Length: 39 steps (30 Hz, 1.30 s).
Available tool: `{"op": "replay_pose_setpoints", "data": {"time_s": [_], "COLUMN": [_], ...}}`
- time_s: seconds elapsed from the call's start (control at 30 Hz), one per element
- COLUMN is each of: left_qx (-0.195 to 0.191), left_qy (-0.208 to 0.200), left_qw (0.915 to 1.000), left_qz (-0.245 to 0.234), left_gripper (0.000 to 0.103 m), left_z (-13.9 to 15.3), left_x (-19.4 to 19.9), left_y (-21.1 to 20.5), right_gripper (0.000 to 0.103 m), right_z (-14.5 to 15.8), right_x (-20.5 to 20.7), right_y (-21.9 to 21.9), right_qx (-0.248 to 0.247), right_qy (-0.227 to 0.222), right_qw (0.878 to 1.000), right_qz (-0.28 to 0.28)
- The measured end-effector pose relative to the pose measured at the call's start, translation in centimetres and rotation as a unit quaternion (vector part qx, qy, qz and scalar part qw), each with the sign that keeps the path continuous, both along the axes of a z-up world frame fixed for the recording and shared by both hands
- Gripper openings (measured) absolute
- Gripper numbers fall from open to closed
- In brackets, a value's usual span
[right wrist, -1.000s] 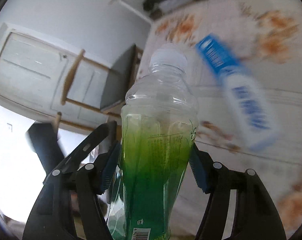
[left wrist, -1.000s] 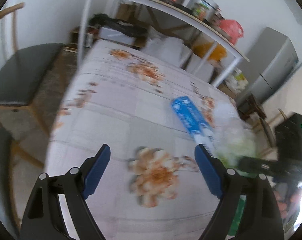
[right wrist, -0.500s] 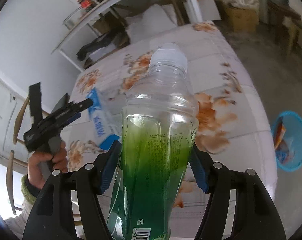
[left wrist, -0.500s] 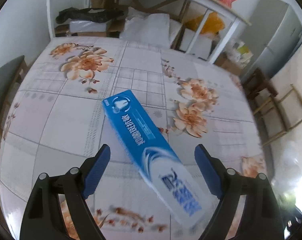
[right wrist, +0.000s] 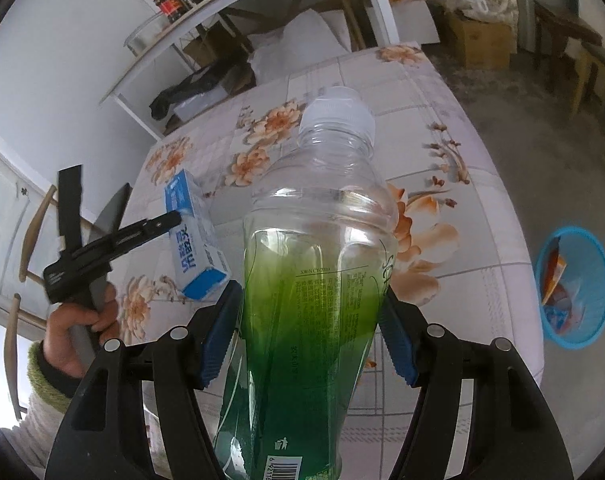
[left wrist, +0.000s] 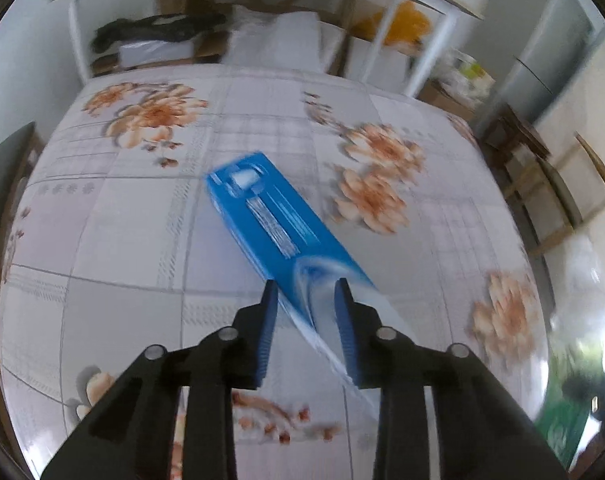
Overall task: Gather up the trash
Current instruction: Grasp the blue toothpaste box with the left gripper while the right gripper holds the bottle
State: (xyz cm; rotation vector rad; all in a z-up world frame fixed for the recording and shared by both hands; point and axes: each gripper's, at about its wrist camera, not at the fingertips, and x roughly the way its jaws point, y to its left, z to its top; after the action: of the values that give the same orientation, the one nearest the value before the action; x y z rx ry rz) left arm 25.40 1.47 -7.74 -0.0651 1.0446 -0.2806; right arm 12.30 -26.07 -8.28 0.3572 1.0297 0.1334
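Left gripper [left wrist: 307, 292]: I am closing its 2 jaws on the near end of the box; the box is sitting between the blue pads, and both pads are lying against its sides.
Box [left wrist: 270, 220]: a long blue and white carton, lying slantwise on the table, far end pointing away from me.
Right gripper [right wrist: 311, 312]: I am holding it pinched on the bottle, 1 pad pressing each side of the green part.
Bottle [right wrist: 322, 240]: clear plastic with a white cap, standing upright in the jaws, cap away from me.
Table [left wrist: 114, 240]: covered by a cloth with orange flowers.
Bin [right wrist: 574, 284]: a blue basket standing on the floor right of the table, wrappers lying inside.
My left hand [right wrist: 80, 320]: gripping the handle, green cuff showing at the wrist.
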Motion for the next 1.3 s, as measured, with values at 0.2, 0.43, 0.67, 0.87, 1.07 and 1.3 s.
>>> {"op": "replay_pose_setpoints", "data": {"time_s": [0.2,0.43,0.67,0.87,1.07,1.3], "left_qx": [0.017,-0.021,-0.021,0.021,0.024,0.005], "left_qy": [-0.007,-0.001,0.055,0.039,0.038,0.064], "left_qw": [0.9966,0.9993,0.9970,0.9979,0.9990,0.9949], "left_qz": [-0.081,-0.032,0.051,0.047,-0.005,-0.078], "left_gripper": [0.027,0.074,0.074,0.058,0.054,0.053], "left_z": [0.3,1.8,-0.4,-1.4,-1.1,-0.9], "left_x": [-3.9,-2.9,3.6,4.3,1.7,-4.7], "left_y": [-1.0,-0.8,-1.7,-2.8,-2.7,-2.5], "right_gripper": [0.062,0.063,0.063,0.063,0.063,0.063], "right_z": [-0.5,-0.6,-0.4,-0.5,-1.2,-2.0], "right_x": [-0.4,-0.7,-0.8,-1.0,-0.5,-0.1], "right_y": [0.4,0.1,-0.3,-1.0,-1.3,-0.9], "right_qx": [-0.008,0.001,0.012,0.017,0.016,0.009], "right_qy": [0.008,0.004,-0.001,-0.003,0.006,0.016], "right_qw": [1.000,1.000,1.000,1.000,1.000,1.000], "right_qz": [0.010,0.003,-0.007,-0.015,-0.011,0.007]}}
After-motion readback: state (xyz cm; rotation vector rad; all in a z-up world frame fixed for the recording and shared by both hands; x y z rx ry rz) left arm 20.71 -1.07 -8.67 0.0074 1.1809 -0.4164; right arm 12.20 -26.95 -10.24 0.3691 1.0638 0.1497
